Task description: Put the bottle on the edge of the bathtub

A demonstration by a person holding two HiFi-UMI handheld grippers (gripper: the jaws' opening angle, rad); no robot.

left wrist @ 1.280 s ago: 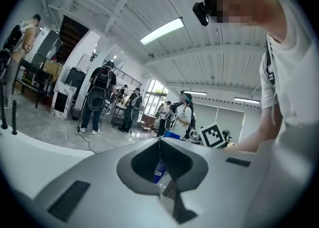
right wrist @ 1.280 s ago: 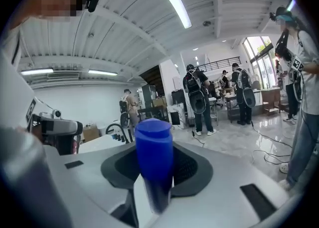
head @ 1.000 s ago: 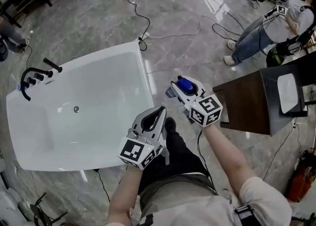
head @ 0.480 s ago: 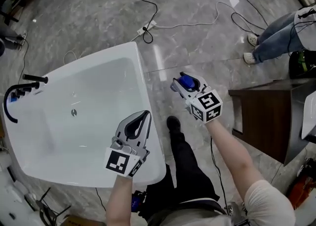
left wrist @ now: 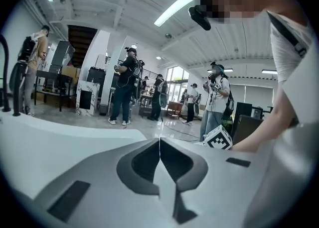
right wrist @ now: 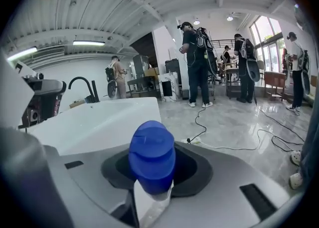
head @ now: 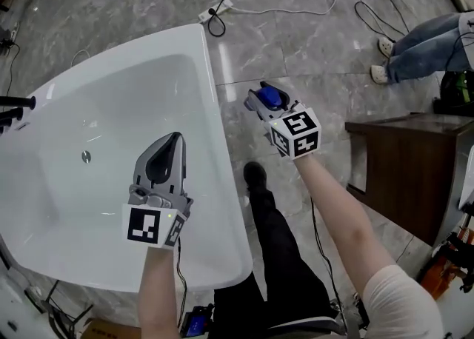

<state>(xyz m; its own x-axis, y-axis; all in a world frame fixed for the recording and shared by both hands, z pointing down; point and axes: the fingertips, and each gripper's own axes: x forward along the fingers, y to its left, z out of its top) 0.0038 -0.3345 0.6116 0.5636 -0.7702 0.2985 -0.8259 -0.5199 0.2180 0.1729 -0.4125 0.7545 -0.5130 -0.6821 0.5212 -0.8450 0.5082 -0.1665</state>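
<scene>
Seen from my head, both of my tongs have come forward and down toward the white bathtub (head: 211,101), which now fills more of the left half of the scene than it did a second ago. My left gripper (head: 173,140) was down near my legs and now hangs over the tub's inside, close to its near right rim. In the left gripper view its jaws (left wrist: 159,148) meet tip to tip with nothing between them, so that tool is closed and empty. My right gripper (head: 261,101) has travelled with it, and its hold has not changed. It is clamped on the bottle (head: 275,97), whose blue cap (right wrist: 152,156) stands up between the jaws in the right gripper view, with the pale body pinched below. The bottle has not reached the tub yet. It hangs over the grey marble floor, just to the right of the tub's long rim and apart from it, and that rim (right wrist: 107,115) shows white beyond the cap. The black faucet (head: 11,104) has slid to the far left edge of the view, and a dark wooden table (head: 404,163) stands to my right. I judge the carry to be nearly done. What remains is a short move left onto the flat rim, then setting the bottle down and letting go.
</scene>
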